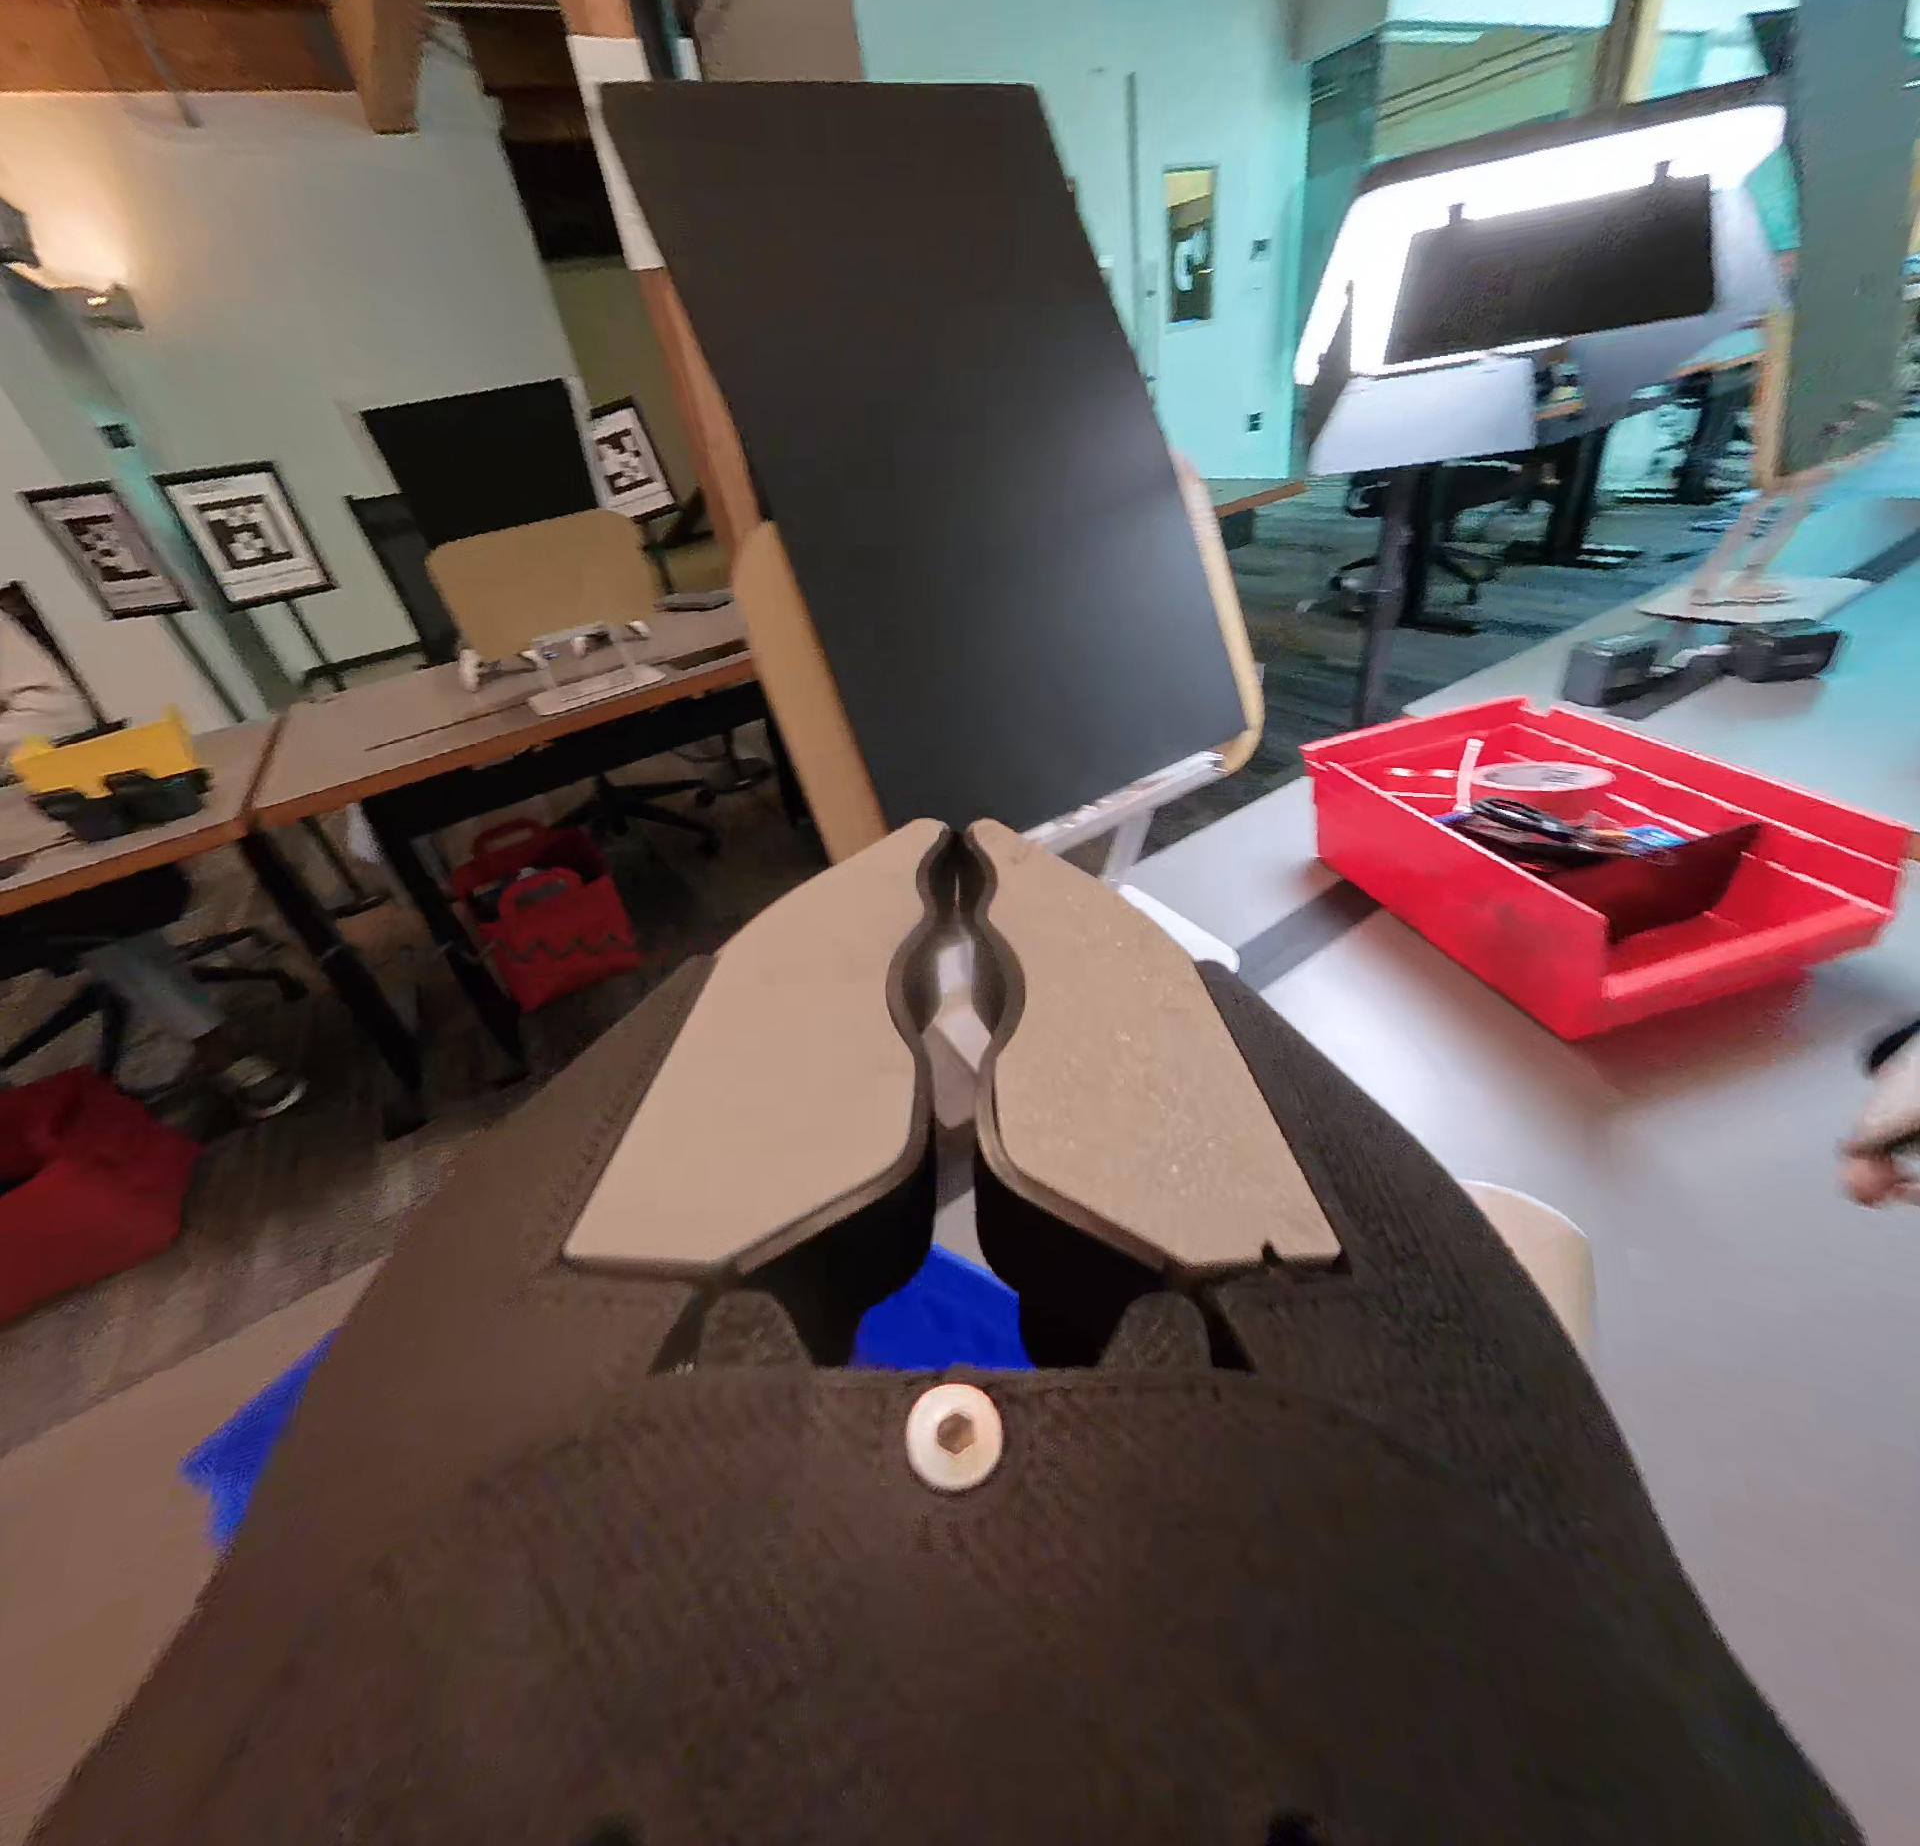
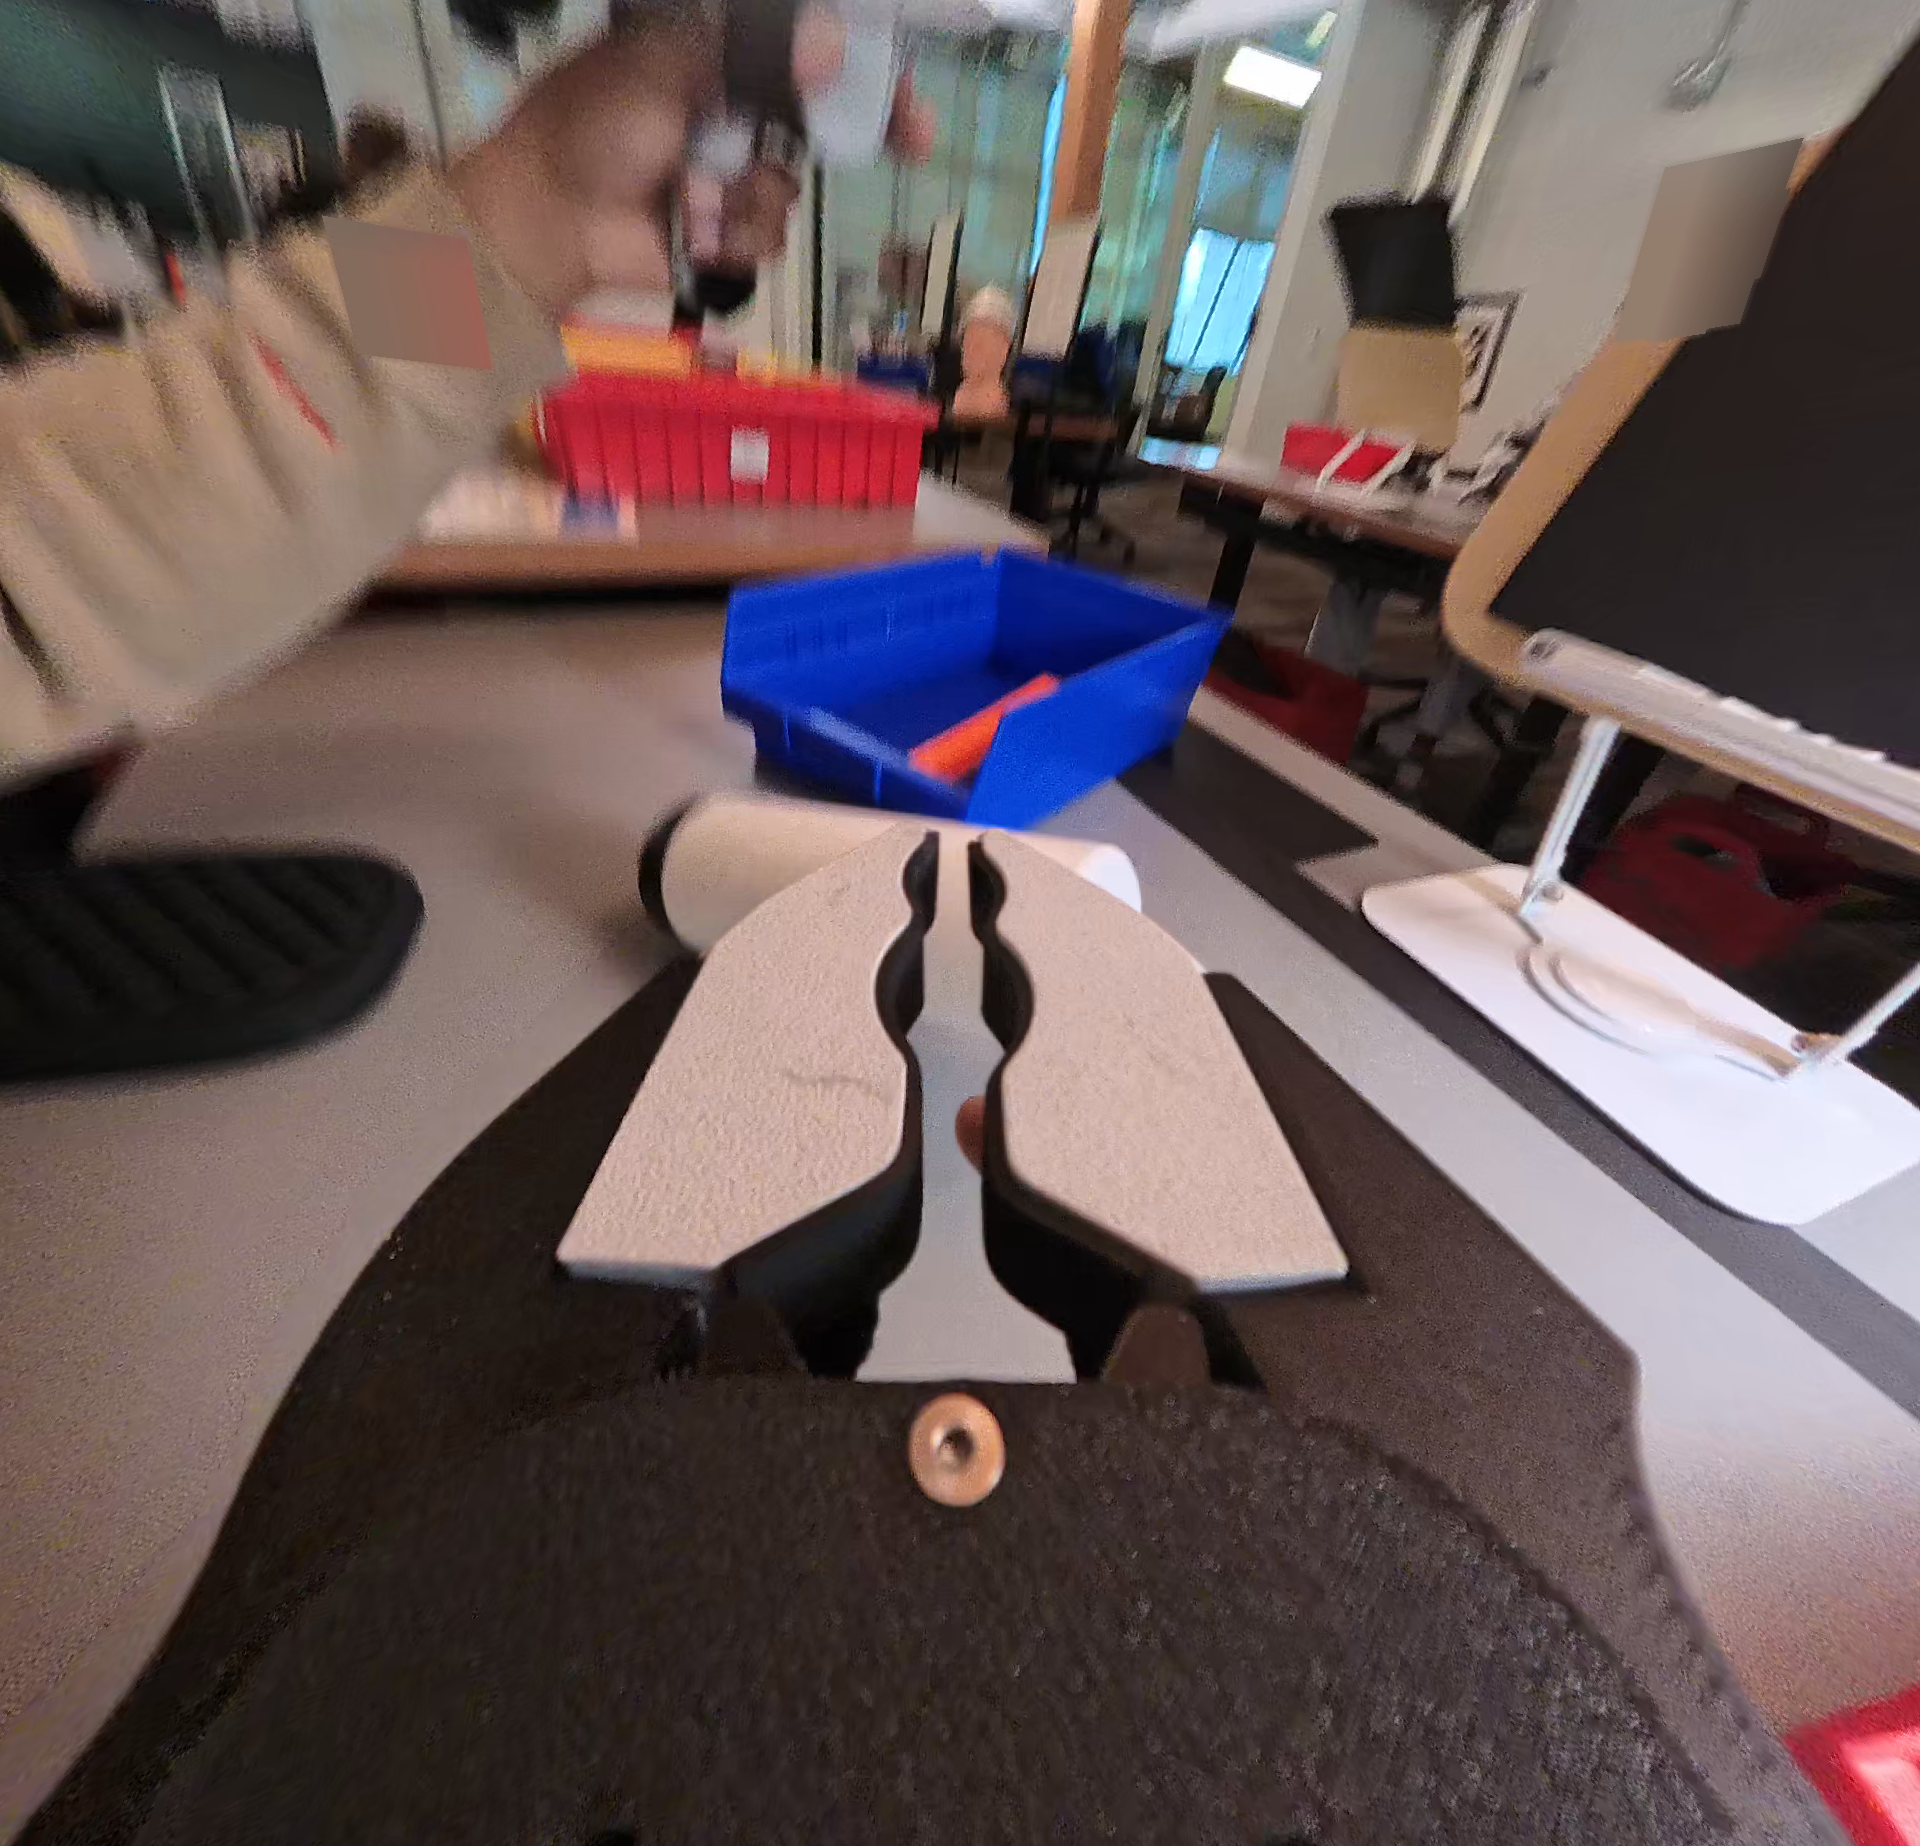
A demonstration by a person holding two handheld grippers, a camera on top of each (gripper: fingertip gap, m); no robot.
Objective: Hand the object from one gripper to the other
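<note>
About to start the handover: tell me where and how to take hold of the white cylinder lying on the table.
Grip the white cylinder across its round body near the middle, coming down from above with the right tool, fingers either side of its long axis. It lies on its side on the table, black-capped end to the left, so the curved flanks look like the easiest surfaces to reach.

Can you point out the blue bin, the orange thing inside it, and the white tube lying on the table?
blue bin (image 2: 1101, 716): right wrist view, near side wall.
orange thing (image 2: 982, 726): right wrist view, middle of its length.
white tube (image 2: 758, 861): right wrist view, its side, beyond the right gripper (image 2: 953, 842).
</note>
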